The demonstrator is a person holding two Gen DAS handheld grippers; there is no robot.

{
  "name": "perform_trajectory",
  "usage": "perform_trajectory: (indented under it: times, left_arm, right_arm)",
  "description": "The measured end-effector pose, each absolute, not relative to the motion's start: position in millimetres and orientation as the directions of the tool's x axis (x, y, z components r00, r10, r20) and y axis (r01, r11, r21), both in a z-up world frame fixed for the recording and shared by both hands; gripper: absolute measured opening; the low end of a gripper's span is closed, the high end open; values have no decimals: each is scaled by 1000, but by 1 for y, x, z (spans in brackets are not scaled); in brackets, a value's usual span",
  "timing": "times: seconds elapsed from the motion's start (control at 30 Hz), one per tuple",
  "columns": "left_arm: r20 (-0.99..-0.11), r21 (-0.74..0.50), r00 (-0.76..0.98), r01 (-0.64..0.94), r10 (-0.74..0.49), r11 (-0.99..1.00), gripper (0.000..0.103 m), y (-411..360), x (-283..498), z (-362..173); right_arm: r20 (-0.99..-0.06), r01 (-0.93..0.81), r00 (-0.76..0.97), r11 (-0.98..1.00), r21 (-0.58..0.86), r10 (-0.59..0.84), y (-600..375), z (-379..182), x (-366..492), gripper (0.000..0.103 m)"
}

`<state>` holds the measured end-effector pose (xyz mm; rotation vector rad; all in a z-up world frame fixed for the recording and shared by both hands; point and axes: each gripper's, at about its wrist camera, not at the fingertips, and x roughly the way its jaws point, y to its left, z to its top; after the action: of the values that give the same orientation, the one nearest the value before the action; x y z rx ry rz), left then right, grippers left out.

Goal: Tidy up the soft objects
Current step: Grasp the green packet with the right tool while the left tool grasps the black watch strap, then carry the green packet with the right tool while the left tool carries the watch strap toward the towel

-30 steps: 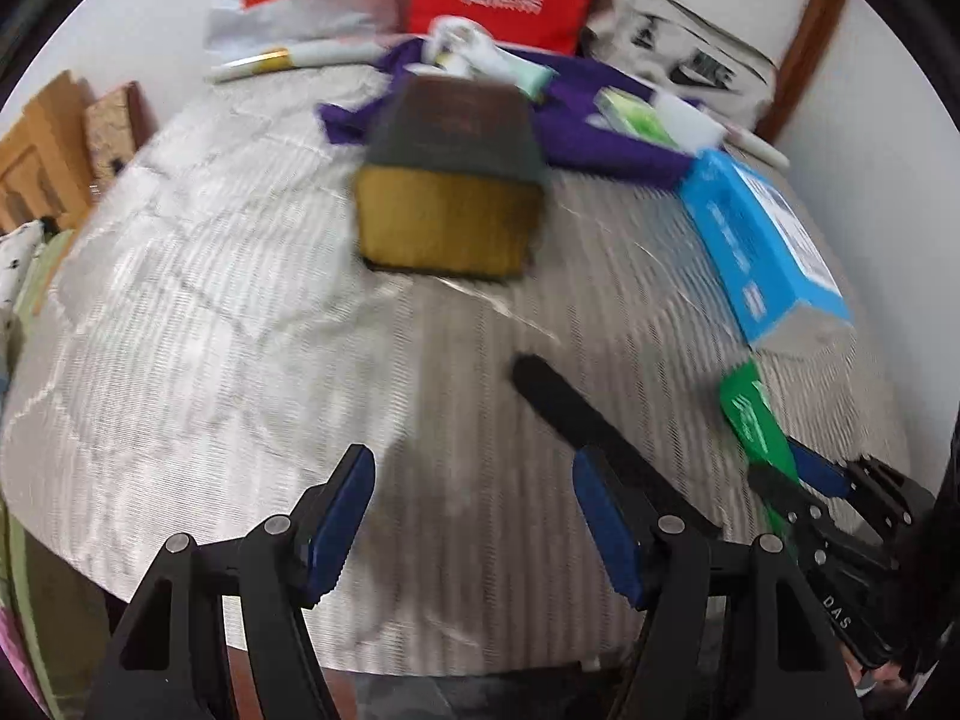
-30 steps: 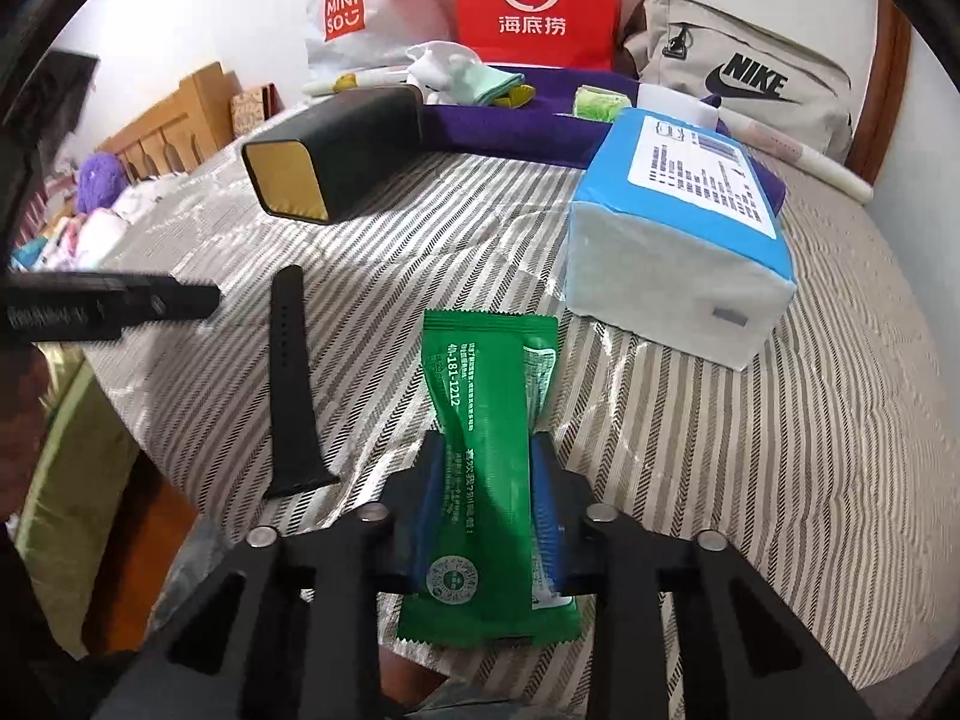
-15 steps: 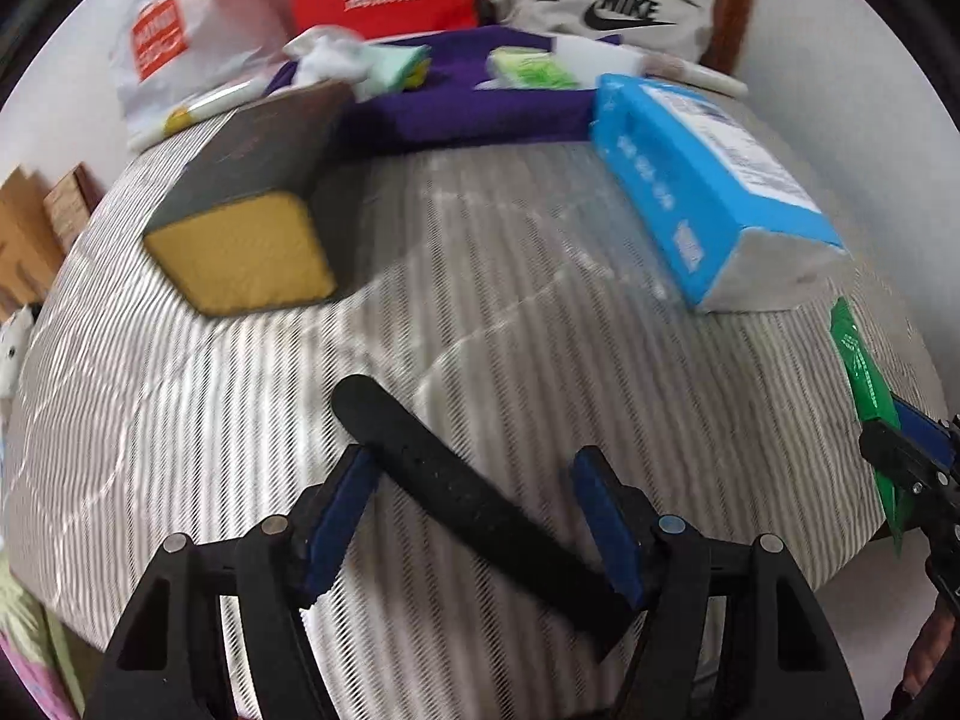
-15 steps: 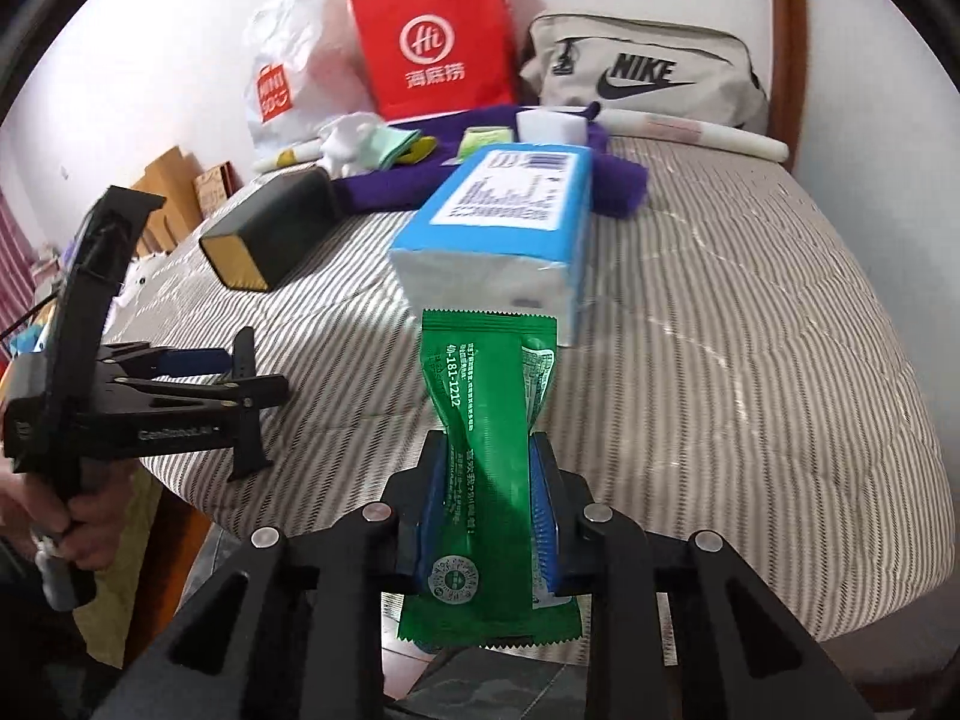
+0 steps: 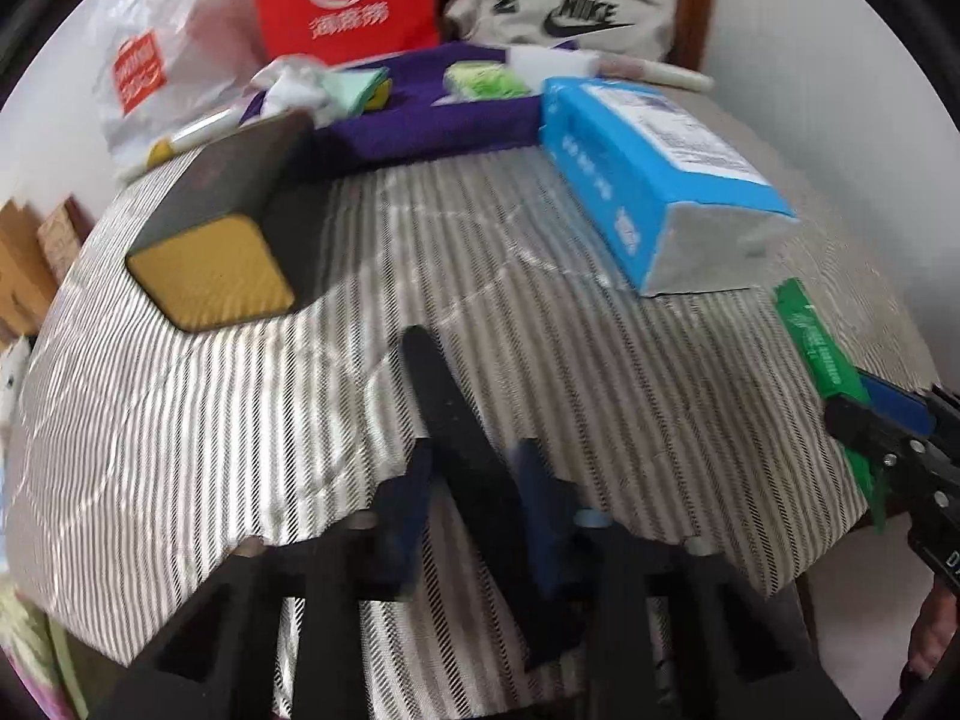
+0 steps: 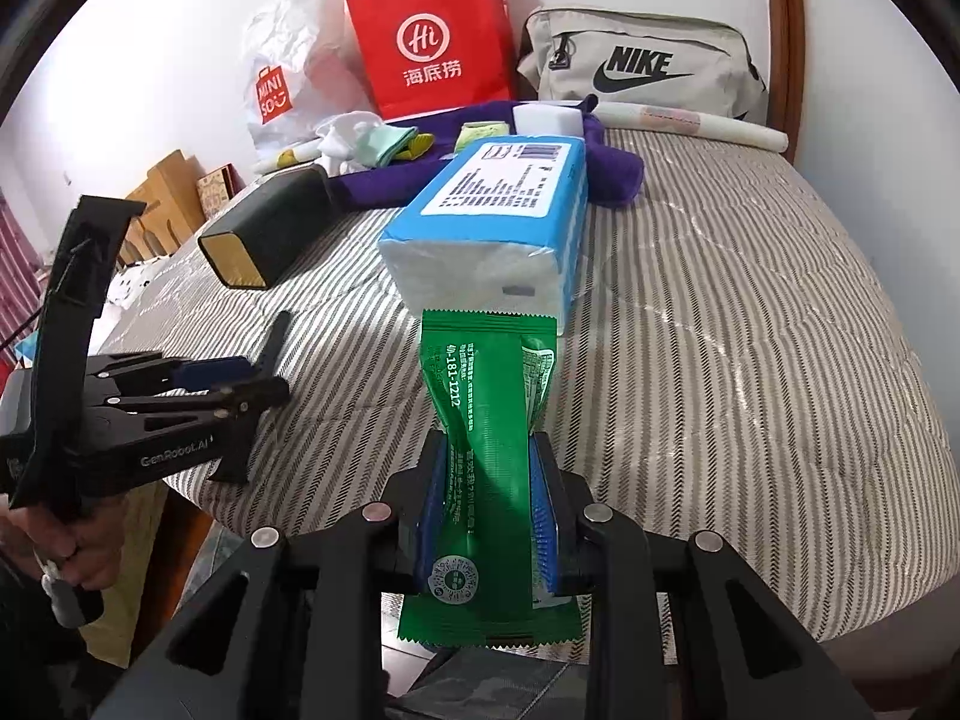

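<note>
While the left tool (image 5: 474, 480) was closing around the black strap (image 5: 462, 438), its blue pads stood at either side of the strap's nearer half, and motion blur left it uncertain whether they already pressed on it. The strap lay flat on the striped bed (image 6: 750, 330) near its front edge, which suited a pick from above. Its long axis ran away from the left tool toward the yellow-ended dark box (image 5: 222, 246) and the purple cloth (image 5: 432, 120), with the rounded end pointing that way. The right tool (image 6: 489, 510) was pinching the green packet (image 6: 489, 420) across its middle, and the wrapper was waisted there, so the grip was judged firm. The packet was carried clear of the bed, its long axis in line with the fingers (image 6: 432, 510) and its far end pointing at the blue tissue pack (image 6: 504, 210).
</note>
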<state>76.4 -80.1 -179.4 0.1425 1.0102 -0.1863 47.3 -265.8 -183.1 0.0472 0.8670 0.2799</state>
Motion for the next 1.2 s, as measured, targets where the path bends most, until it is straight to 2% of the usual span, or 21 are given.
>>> perform_trajectory:
  times: [0.13, 0.3, 0.43, 0.47, 0.53, 0.6, 0.67, 0.73, 0.87, 1.03, 1.13, 1.2]
  left_arm:
    - [-848, 12, 518, 225, -109, 974, 21, -69, 73, -178]
    - [-855, 18, 512, 194, -86, 981, 24, -38, 70, -177]
    - [-853, -20, 510, 181, -111, 983, 32, -27, 71, -178]
    - [-852, -31, 510, 175, -117, 984, 37, -28, 72, -179]
    - [-843, -23, 526, 172, -112, 985, 39, -33, 72, -180]
    - [-829, 19, 552, 196, -94, 980, 27, -39, 69, -182]
    - [-829, -7, 547, 197, -116, 980, 20, -36, 71, -181]
    - [-831, -24, 540, 200, -131, 980, 20, -32, 72, -180]
    - [-836, 28, 541, 207, -91, 978, 24, -35, 67, -180]
    - [-817, 28, 569, 201, -93, 979, 26, -35, 65, -182]
    - [-807, 12, 578, 217, -118, 976, 21, -33, 66, -183]
    - [-806, -8, 576, 217, -135, 976, 20, -30, 67, -182]
  right_arm:
    - [-751, -235, 604, 960, 155, 269, -261, -186, 48, 26]
    - [-762, -247, 588, 957, 150, 271, -255, -191, 54, 26]
    - [-777, -251, 574, 959, 135, 259, -249, -198, 62, 27]
    - [-782, -249, 569, 959, 133, 256, -248, -201, 64, 27]
    - [-780, -246, 576, 962, 121, 246, -245, -202, 66, 27]
    - [-780, -247, 580, 963, 106, 234, -242, -202, 67, 28]
    - [-779, -251, 584, 963, 95, 229, -239, -203, 67, 30]
    - [-778, -258, 585, 962, 87, 227, -237, -202, 68, 32]
    - [-774, -266, 585, 959, 102, 244, -237, -202, 70, 38]
    - [-762, -264, 610, 963, 63, 217, -231, -204, 72, 38]
    - [-763, -273, 618, 962, 16, 189, -225, -205, 71, 35]
    - [-765, -282, 613, 959, 21, 197, -226, -204, 71, 27]
